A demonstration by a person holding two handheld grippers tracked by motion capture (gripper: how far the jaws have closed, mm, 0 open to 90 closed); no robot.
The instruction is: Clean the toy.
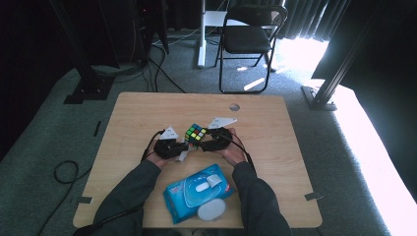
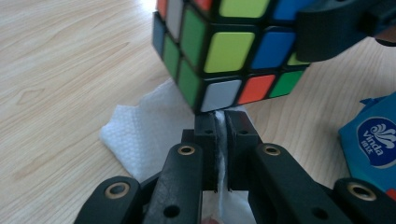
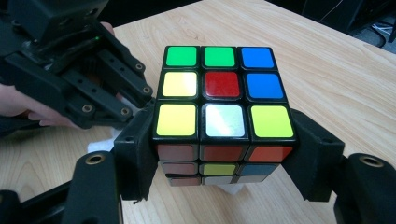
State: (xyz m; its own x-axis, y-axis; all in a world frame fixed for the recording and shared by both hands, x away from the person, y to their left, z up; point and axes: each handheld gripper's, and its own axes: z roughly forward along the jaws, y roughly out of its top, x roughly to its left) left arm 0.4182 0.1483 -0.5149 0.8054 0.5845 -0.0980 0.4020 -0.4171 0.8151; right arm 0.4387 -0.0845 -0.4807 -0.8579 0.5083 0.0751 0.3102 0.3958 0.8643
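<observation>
A scrambled colour cube (image 1: 195, 134) (image 3: 223, 109) is held just above the middle of the wooden table (image 1: 275, 147). My right gripper (image 1: 210, 144) (image 3: 224, 158) is shut on it, one jaw pressing each side. My left gripper (image 1: 183, 147) (image 2: 221, 122) is shut on a white wet wipe (image 2: 140, 135) (image 1: 183, 156), a thin fold pinched between its pads. The wipe's free part lies on the table under the cube (image 2: 219, 51). The left gripper's tip sits right at the cube's lower corner. The right gripper's jaw shows at the upper right of the left gripper view.
A blue pack of wet wipes (image 1: 196, 192) lies near the front edge between the person's forearms, with a white lid piece (image 1: 211, 210) beside it. A round hole (image 1: 234, 106) sits at the table's far side. A folding chair (image 1: 248, 39) stands beyond the table.
</observation>
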